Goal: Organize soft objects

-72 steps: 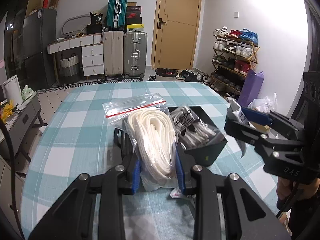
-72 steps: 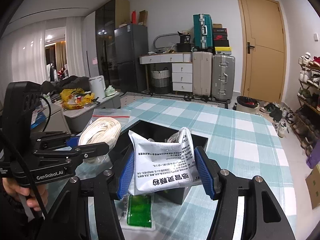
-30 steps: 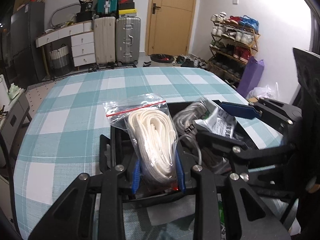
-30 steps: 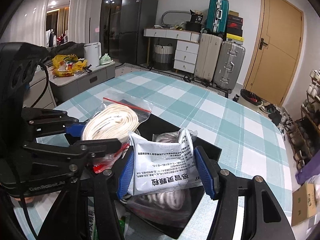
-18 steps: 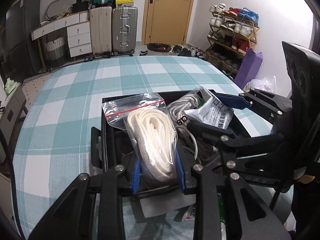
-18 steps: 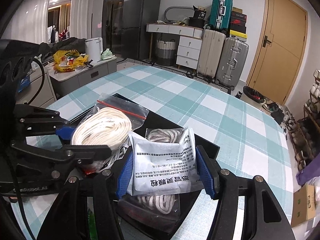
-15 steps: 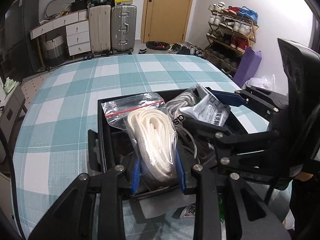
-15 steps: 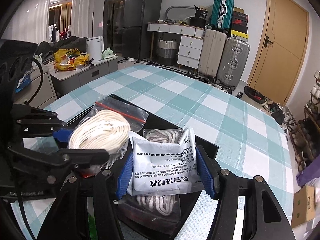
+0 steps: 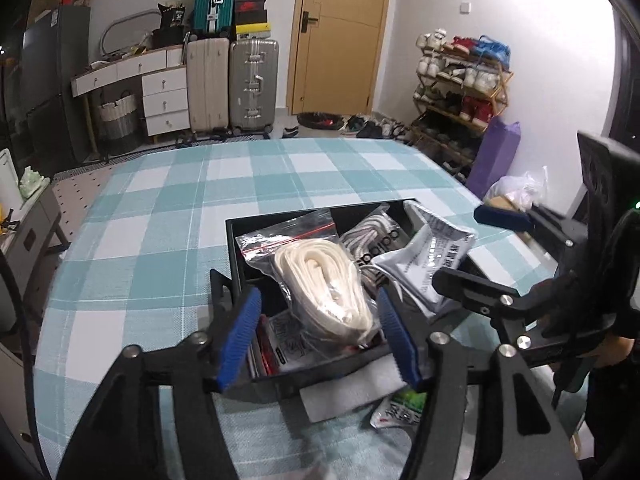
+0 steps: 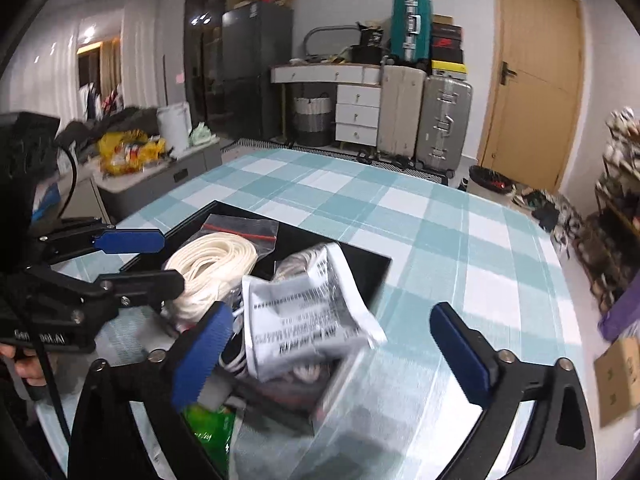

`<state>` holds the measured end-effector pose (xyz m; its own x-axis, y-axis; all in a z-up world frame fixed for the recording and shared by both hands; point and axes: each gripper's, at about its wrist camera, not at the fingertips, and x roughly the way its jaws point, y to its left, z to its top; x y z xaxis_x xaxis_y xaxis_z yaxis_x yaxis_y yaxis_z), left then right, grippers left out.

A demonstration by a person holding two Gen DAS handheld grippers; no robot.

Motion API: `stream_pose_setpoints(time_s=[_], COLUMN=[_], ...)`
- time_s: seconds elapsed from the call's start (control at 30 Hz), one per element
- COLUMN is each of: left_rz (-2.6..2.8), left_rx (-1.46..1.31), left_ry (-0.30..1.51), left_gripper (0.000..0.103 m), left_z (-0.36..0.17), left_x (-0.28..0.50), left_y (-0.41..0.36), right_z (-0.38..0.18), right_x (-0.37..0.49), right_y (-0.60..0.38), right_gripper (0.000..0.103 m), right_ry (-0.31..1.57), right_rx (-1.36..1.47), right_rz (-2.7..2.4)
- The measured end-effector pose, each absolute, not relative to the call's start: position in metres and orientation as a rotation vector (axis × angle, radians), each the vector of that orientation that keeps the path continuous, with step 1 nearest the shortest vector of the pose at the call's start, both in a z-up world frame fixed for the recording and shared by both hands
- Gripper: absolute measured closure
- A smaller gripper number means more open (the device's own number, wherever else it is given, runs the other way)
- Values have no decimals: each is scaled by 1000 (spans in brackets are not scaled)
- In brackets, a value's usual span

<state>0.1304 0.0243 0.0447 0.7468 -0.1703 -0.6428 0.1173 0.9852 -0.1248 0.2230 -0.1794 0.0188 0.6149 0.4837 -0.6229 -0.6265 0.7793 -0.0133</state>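
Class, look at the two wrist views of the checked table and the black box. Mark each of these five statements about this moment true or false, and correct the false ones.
1. The bag of white cord lies in the black box. True.
2. The left tool is clamped shut on that bag. False: its jaws have just been opening and stand apart, clear of the bag on both sides.
3. The right tool is open, with the silver printed pouch between its pads but not pressed. True.
4. The tablecloth is red and white. False: it is teal and white check.
5. The door behind the table stands open. False: it is closed.
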Motion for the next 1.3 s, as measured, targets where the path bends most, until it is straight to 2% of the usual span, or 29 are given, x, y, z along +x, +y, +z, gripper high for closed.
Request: stream_pose_setpoints(time_s=[0.07,0.43,1.3], left_rz=[-127,-3,37], left_rx=[-71,-94,-97], left_ry=[686,635,713], left_gripper=[0,0,0], left_z=[49,45,6], left_x=[122,85,70], left_y=[24,31,37], right_z=[19,10,-35], right_x=[215,171,150], right_y=[-187,-206,-166], right_gripper=[1,1,1], right_ry=[638,719,921], right_rx=[-221,-127,-242], right_rz=[631,620,735])
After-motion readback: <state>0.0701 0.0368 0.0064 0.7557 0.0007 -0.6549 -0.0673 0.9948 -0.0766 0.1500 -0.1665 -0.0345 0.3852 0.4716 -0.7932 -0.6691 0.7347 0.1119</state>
